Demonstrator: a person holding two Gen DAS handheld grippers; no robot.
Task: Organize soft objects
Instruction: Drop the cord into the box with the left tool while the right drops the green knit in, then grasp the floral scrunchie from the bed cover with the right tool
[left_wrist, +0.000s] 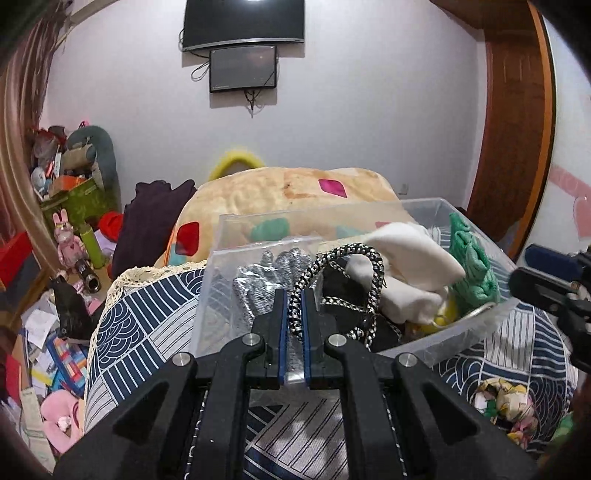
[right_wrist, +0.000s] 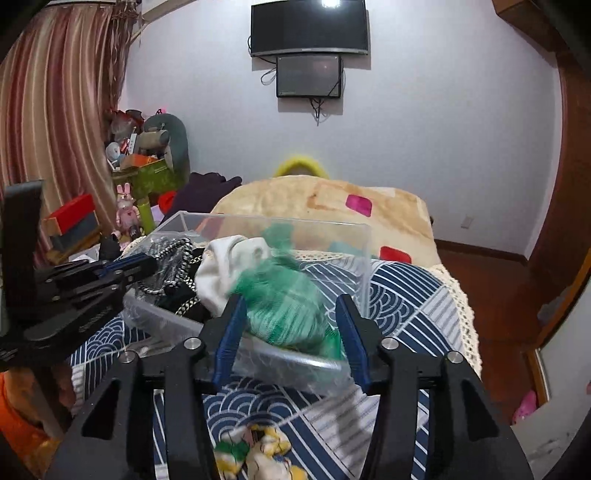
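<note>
A clear plastic box (left_wrist: 436, 334) (right_wrist: 354, 236) sits on the blue-and-white patterned bedspread (left_wrist: 147, 317). It holds a grey glove (left_wrist: 258, 280), a black-and-white braided cord (left_wrist: 354, 258) (right_wrist: 173, 247), white cloth (left_wrist: 406, 266) (right_wrist: 221, 266) and green knit fabric (left_wrist: 472, 266) (right_wrist: 284, 299). My left gripper (left_wrist: 294, 299) (right_wrist: 146, 263) is shut on the braided cord above the box. My right gripper (right_wrist: 291, 302) (left_wrist: 546, 284) is open, its fingers on either side of the green fabric at the box's near rim.
A small floral fabric item (left_wrist: 506, 402) (right_wrist: 258, 450) lies on the bedspread in front of the box. A beige quilt (left_wrist: 280, 199) is piled behind it. Cluttered toys and boxes (left_wrist: 70, 192) stand at the left, the wooden floor (right_wrist: 498, 295) at the right.
</note>
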